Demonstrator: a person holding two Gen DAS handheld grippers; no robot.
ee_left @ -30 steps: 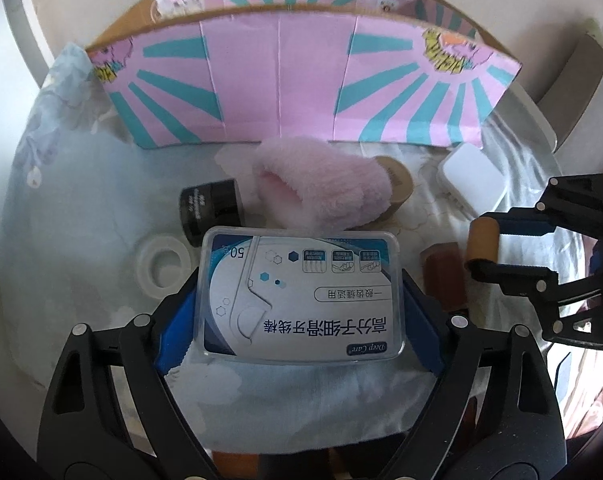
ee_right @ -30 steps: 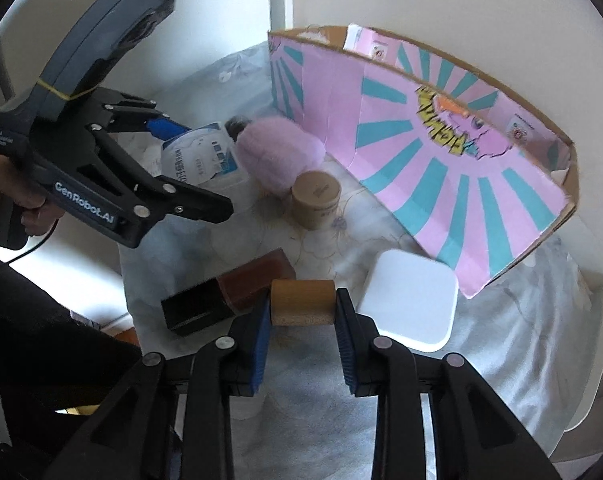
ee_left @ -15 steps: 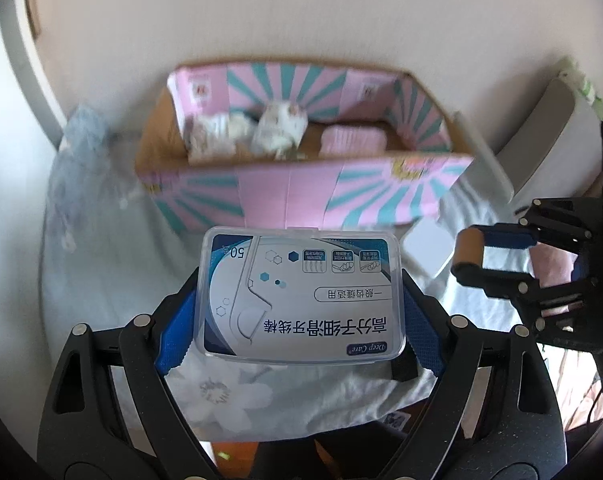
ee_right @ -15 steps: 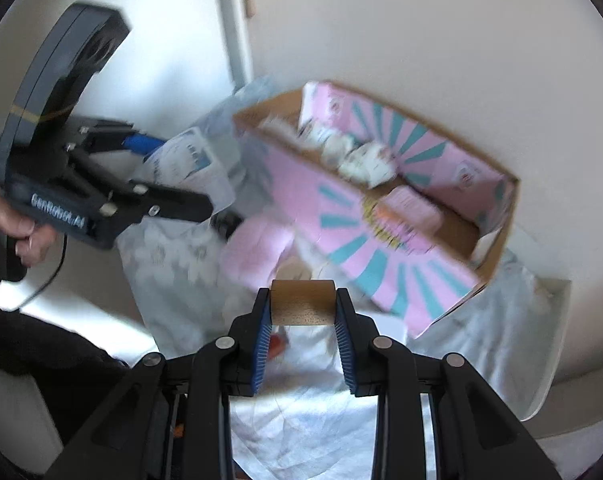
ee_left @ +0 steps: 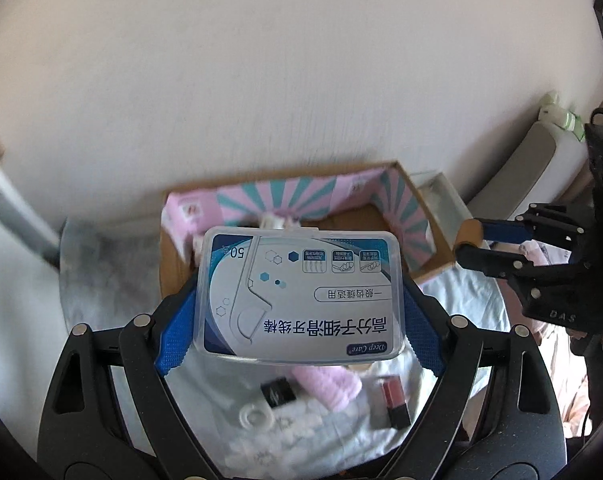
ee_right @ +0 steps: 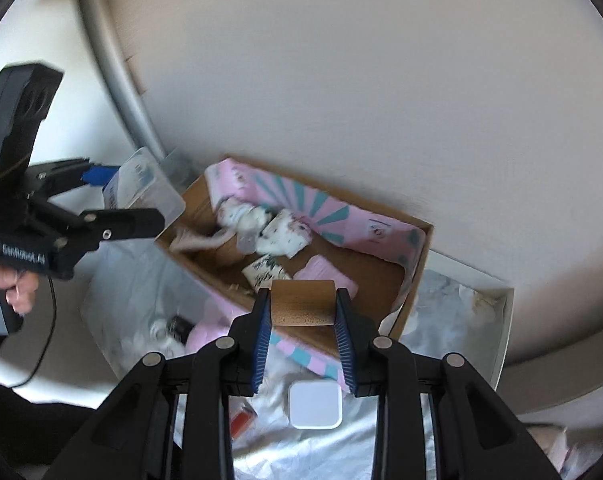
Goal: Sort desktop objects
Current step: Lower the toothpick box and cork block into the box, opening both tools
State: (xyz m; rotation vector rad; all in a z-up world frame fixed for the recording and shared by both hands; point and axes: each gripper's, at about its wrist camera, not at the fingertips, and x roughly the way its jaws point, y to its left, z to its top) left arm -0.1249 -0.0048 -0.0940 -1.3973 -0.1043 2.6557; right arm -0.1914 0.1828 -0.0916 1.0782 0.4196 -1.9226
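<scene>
My left gripper (ee_left: 301,300) is shut on a clear plastic floss-pick box (ee_left: 299,294) with a blue and white label, held high over the left end of the pink and teal cardboard box (ee_left: 401,212). My right gripper (ee_right: 303,308) is shut on a small wooden cylinder (ee_right: 303,302), held above the cardboard box (ee_right: 381,276), which holds several white patterned bundles (ee_right: 279,232) and a pink pack (ee_right: 325,274). The left gripper and its floss-pick box (ee_right: 141,188) show at the left of the right wrist view; the right gripper with the cylinder (ee_left: 469,236) shows at the right of the left wrist view.
On the floral cloth below lie a pink fluffy item (ee_left: 329,384), a black jar (ee_left: 279,390), a tape ring (ee_left: 255,416), a brown rectangular bottle (ee_left: 395,400) and a white square box (ee_right: 315,404). A white tray (ee_right: 481,308) stands right of the cardboard box. A wall is close behind.
Both grippers have risen from the table with their objects and moved over the cardboard box. The desk items now lie below and nearer than the grippers.
</scene>
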